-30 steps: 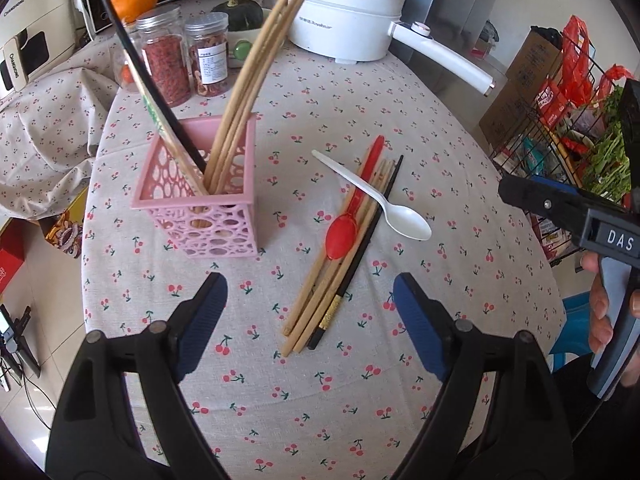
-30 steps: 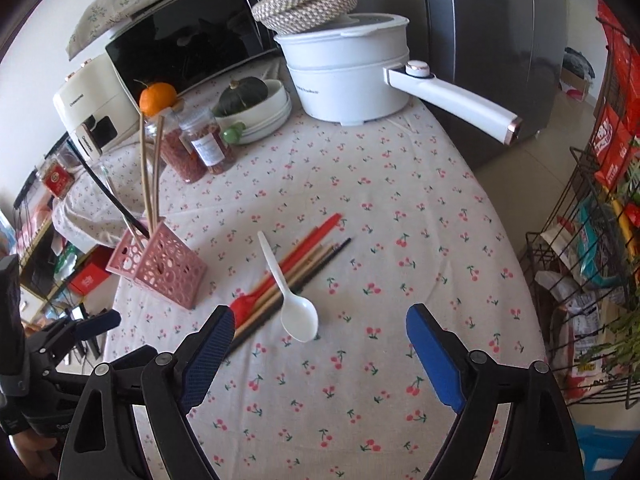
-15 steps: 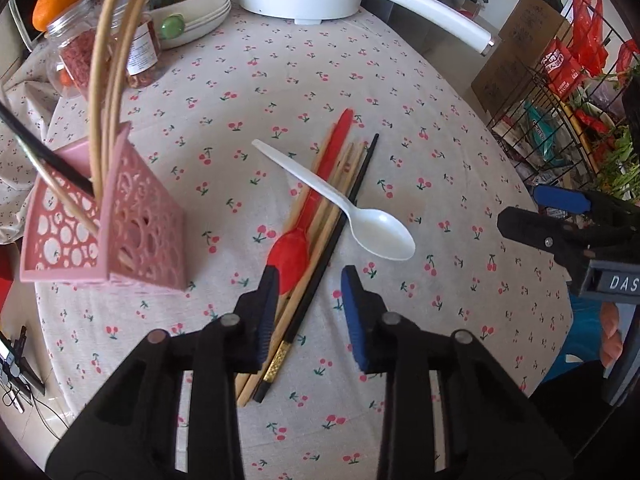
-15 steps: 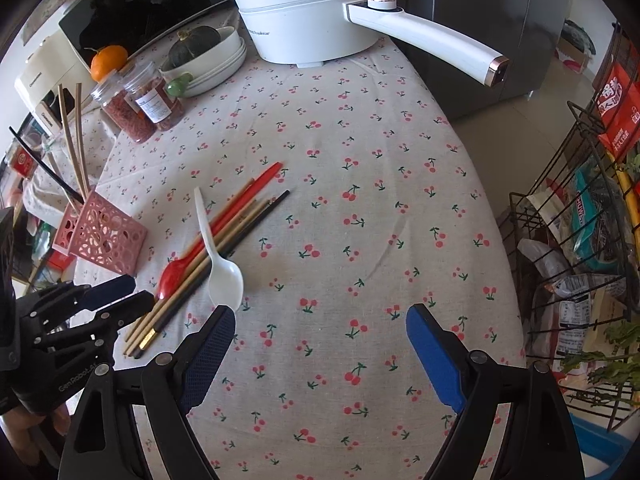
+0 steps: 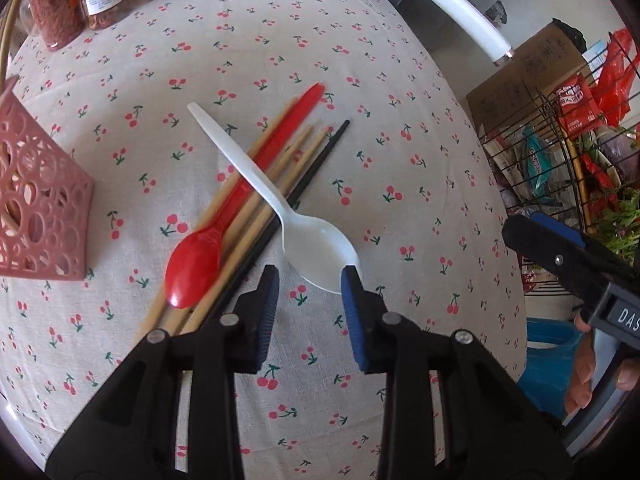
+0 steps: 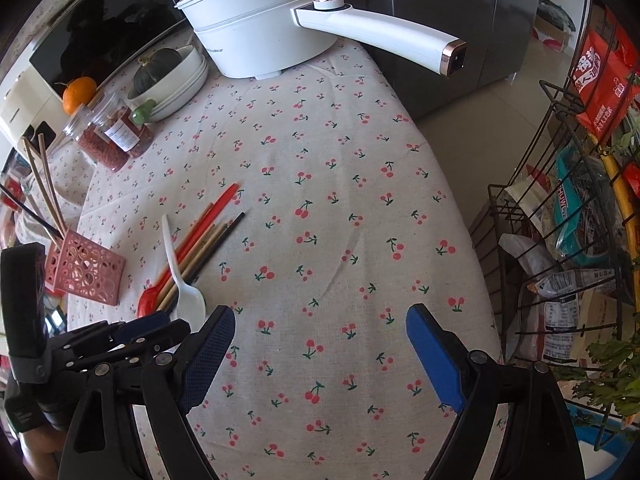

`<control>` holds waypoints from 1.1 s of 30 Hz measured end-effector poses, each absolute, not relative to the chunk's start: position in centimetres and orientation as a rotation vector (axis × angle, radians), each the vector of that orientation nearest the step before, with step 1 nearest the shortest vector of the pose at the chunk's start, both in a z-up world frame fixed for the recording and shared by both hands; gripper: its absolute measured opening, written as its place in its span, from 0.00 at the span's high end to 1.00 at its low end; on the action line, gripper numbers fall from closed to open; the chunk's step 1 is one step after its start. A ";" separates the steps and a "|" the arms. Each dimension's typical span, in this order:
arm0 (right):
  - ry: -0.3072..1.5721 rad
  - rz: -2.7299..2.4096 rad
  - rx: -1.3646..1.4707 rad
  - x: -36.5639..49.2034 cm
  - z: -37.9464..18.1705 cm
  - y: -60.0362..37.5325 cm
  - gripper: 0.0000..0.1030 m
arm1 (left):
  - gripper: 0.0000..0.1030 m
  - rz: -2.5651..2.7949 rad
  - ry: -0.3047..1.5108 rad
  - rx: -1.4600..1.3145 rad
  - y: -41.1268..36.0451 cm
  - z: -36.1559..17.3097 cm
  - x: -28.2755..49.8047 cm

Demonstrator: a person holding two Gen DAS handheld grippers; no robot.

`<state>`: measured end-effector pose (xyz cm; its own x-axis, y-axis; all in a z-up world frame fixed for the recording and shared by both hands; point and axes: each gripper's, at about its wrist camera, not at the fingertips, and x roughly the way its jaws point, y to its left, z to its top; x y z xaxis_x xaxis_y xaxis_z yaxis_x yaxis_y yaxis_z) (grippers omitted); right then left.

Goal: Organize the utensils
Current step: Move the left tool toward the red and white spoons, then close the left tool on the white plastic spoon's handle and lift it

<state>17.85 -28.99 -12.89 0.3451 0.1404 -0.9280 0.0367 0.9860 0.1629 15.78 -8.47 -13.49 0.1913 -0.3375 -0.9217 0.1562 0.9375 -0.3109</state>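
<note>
Your left gripper (image 5: 310, 280) sits low over the cherry-print tablecloth (image 5: 400, 140), fingers narrowed but with a clear gap, straddling the bowl end of the white spoon (image 5: 316, 246). The right fingertip (image 5: 352, 280) looks to be touching the bowl's rim; the left one is just beside it, so nothing is pinched yet. The white spoon lies diagonally across the utensil pile, handle pointing up-left. Under it: the red spoon (image 5: 196, 264), bowl toward you, several wooden chopsticks (image 5: 256, 216) and 1 black chopstick (image 5: 316, 160), all lying parallel on the cloth. The pink holder (image 5: 44, 216) stands at the left edge, just left of the pile, not touching it. From the right wrist view it holds 2 wooden chopsticks (image 6: 44, 176) and a black one, upright and leaning.

Your right gripper (image 6: 320, 336) hovers above bare cloth, well right of the pile, fingers spread wide, holding nothing. The left gripper shows in that view at lower left by the white spoon.

At the far end of the table: 2 jars (image 6: 112, 136), an orange (image 6: 79, 94), stacked bowls (image 6: 176, 84) and a white electric pot (image 6: 260, 28).
</note>
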 end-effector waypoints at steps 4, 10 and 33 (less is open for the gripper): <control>1.215 0.071 0.169 17.8 -12.8 -29.1 0.14 | 0.78 -0.328 1.328 -0.267 -7.5 -14.6 15.9; 1.217 0.072 0.167 17.6 -12.8 -28.9 0.14 | 0.99 -0.373 1.333 -0.195 -7.1 -14.2 14.8; 1.238 0.069 0.164 17.7 -13.4 -28.7 0.14 | 0.62 -0.425 1.347 0.177 -10.4 -12.6 14.4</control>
